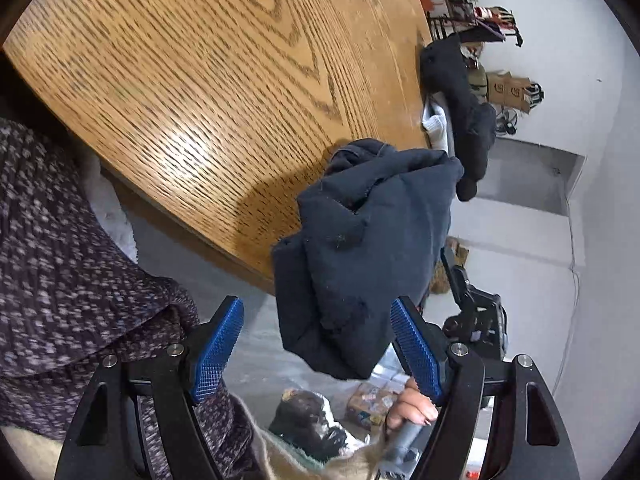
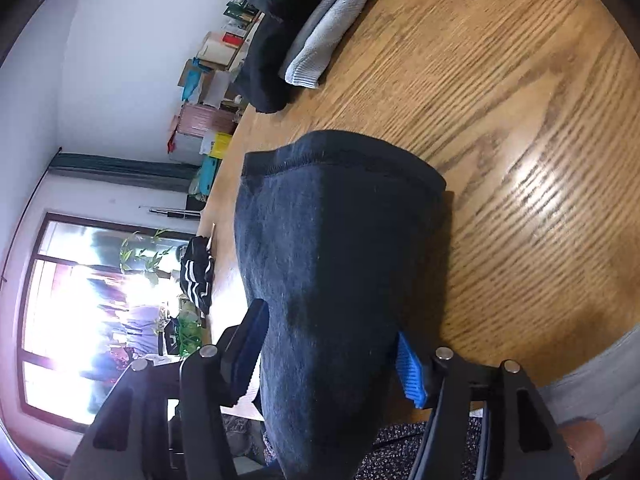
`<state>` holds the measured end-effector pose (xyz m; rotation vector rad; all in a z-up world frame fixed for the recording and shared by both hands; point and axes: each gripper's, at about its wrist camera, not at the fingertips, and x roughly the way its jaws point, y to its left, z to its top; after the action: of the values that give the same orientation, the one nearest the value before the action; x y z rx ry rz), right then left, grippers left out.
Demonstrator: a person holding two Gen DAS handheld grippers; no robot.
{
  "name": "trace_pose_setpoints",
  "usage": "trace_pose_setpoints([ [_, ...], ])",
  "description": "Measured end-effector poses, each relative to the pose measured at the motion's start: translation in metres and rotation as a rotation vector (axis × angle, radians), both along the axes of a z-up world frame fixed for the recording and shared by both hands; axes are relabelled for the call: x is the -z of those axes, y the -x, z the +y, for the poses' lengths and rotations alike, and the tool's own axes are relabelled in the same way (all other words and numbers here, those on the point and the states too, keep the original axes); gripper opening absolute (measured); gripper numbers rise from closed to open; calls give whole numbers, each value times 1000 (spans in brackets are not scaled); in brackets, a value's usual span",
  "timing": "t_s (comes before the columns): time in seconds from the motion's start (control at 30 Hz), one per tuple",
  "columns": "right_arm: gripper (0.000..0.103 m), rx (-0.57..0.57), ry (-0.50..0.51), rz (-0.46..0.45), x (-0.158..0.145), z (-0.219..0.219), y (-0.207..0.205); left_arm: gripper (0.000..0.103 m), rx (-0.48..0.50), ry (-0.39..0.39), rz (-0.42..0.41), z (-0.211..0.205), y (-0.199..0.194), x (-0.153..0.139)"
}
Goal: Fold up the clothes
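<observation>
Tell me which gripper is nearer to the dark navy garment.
Right. The right gripper has the dark navy garment between its fingers, apparently clamped. The left gripper is open, and the garment hangs just ahead of it, between the spread fingers, seemingly untouched.

The left gripper (image 1: 318, 354) stands with its blue-padded fingers (image 1: 218, 354) spread wide apart, nothing pinched between them; the right gripper (image 2: 334, 354) has its fingers (image 2: 410, 370) pressed against either side of the dark navy garment (image 2: 340, 264), which fills the gap; the person's right hand (image 1: 410, 406) wraps a grey handle low in the left wrist view; a speckled knit sleeve (image 1: 72, 280) fills that view's left side.
</observation>
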<state>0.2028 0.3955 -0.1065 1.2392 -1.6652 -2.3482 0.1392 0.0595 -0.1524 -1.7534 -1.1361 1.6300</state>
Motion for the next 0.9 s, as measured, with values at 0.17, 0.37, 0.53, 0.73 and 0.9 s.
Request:
trace_pose_setpoints([
  [0.17, 65, -16, 22, 3, 3, 6, -5, 78, -3, -9, 35, 19, -3, 3],
  [0.37, 68, -38, 37, 12, 3, 15, -8, 78, 5, -7, 5, 35, -9, 15],
  [0.53, 72, -36, -9, 16, -2, 19, -11, 67, 31, 23, 49, 40, -12, 11],
  [0.73, 77, -7, -53, 9, -8, 27, -20, 27, 76, -81, 21, 34, -14, 9],
  [0.9, 78, -24, 30, -9, 8, 19, -30, 22, 155, -159, -19, 25, -9, -2],
])
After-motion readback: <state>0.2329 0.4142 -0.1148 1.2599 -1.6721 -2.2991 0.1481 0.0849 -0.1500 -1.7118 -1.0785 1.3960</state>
